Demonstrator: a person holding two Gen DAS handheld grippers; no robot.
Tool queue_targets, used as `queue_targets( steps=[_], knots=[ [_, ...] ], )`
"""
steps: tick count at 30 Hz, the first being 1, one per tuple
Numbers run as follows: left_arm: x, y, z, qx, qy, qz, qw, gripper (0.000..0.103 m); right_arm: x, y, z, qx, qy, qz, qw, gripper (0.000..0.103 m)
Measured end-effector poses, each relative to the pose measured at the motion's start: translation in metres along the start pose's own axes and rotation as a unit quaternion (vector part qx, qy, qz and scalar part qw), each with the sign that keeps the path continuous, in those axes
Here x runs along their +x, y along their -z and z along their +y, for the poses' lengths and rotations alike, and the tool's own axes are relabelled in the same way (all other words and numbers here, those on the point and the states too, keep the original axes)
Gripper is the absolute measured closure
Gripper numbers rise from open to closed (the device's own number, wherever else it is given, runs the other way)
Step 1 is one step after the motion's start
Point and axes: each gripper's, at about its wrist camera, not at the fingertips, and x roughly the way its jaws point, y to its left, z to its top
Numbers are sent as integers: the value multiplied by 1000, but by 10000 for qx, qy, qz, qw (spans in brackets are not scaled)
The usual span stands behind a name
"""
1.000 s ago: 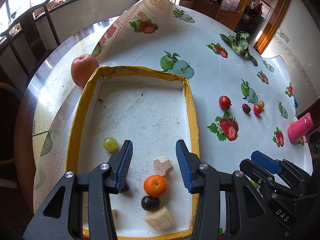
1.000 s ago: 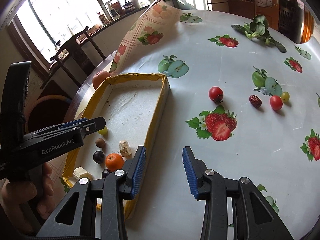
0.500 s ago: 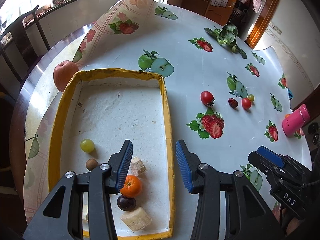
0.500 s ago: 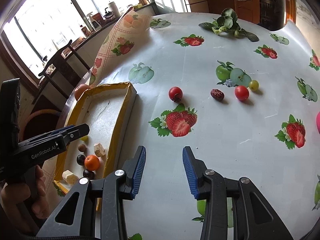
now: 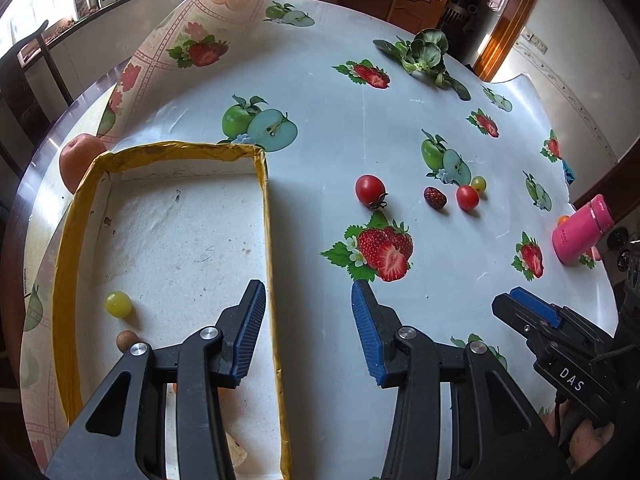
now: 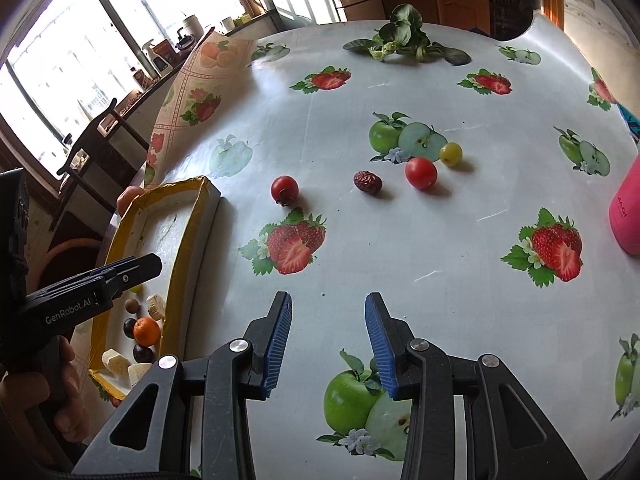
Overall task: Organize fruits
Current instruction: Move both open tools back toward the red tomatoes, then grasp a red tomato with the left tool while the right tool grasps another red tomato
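A yellow-rimmed tray (image 5: 265,216) (image 6: 188,236) lies on the left of the table. It holds a green grape (image 5: 118,304), a brown ball (image 5: 126,340), an orange (image 6: 146,330), dark fruits and pale chunks. On the cloth lie a red tomato (image 5: 369,190) (image 6: 284,189), a dried date (image 5: 435,198) (image 6: 367,182), a second tomato (image 5: 467,197) (image 6: 420,172) and a yellow grape (image 5: 478,183) (image 6: 451,153). My left gripper (image 5: 308,334) is open and empty over the tray's right rim. My right gripper (image 6: 328,340) is open and empty above bare cloth.
A large apple (image 5: 78,158) sits behind the tray's far left corner. A pink bottle (image 5: 582,228) lies at the right. Leafy greens (image 5: 424,54) lie at the back. The tablecloth's far left corner (image 5: 192,40) is folded up. A chair (image 6: 96,140) stands beyond the table.
Both grippers have moved right, away from the tray and toward the loose fruits. The left gripper now straddles the tray's right rim. Both stay open.
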Motion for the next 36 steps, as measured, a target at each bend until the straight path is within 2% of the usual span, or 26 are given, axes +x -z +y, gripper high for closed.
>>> queue_targets(
  steps=[7,15,20,25,28,29,30,32,33,36],
  knots=[
    [25,-19,-19,34,108,139,9998,60,10,-17,-32,224,166,-69,9996,63],
    [70,-51,-39,59,151,287,9995,60,50,-60,-58,441,320,-115,9984,62],
    [96,-63,-47,2,318,401,9987,60,75,-79,-75,694,275,-44,9972,62],
    [121,-71,-56,36,307,562,9979,60,90,-89,-77,723,261,-12,9970,62],
    [124,-71,-61,164,233,430,9987,60,99,-91,-79,702,298,61,9971,67],
    [125,-72,-62,193,194,426,9987,62,99,-91,-78,673,328,30,9972,69],
    [126,-73,-62,215,134,402,9989,70,99,-91,-78,649,330,13,9973,71],
    [126,-73,-59,220,125,409,9988,76,97,-89,-78,612,369,-8,9974,72],
    [125,-73,-57,193,208,435,9987,76,96,-88,-78,607,382,-15,9974,72],
    [119,-65,-54,204,134,474,9986,76,87,-80,-79,670,346,-45,9971,72]
  ],
)
